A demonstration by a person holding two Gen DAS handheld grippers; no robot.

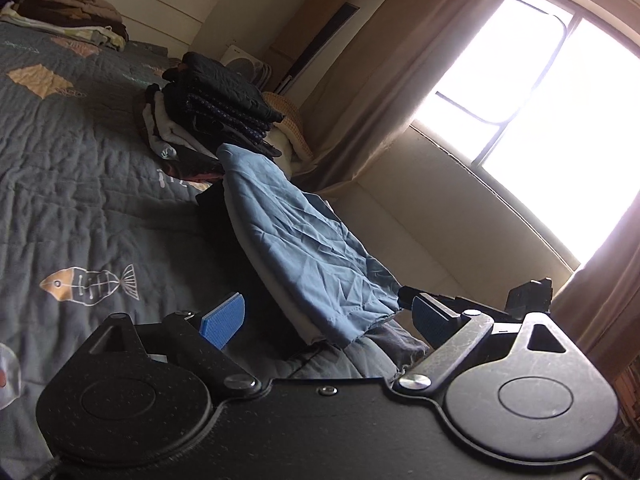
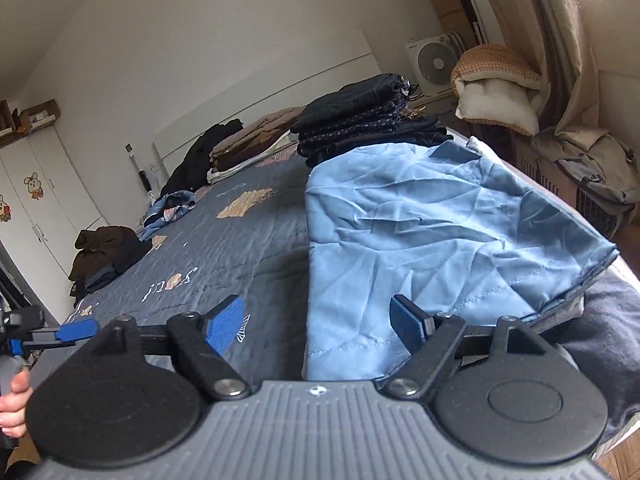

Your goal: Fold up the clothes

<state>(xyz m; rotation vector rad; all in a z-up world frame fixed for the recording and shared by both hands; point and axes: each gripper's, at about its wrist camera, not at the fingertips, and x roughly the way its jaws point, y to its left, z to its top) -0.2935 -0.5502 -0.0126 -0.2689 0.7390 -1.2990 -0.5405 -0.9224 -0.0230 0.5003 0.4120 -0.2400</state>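
while both grippers gape empty, a blue garment lies on the grey quilt.

Home bedrm: quilted bed, wardrobe, curtained window.

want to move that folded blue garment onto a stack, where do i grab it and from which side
Grip the stitched hem edge of the folded blue garment nearest the right gripper, coming in low from the near side of the bed. The layers lie flat and end there, so open jaws could probably slide over the edge and pinch all of them at once; both grippers are open and empty.
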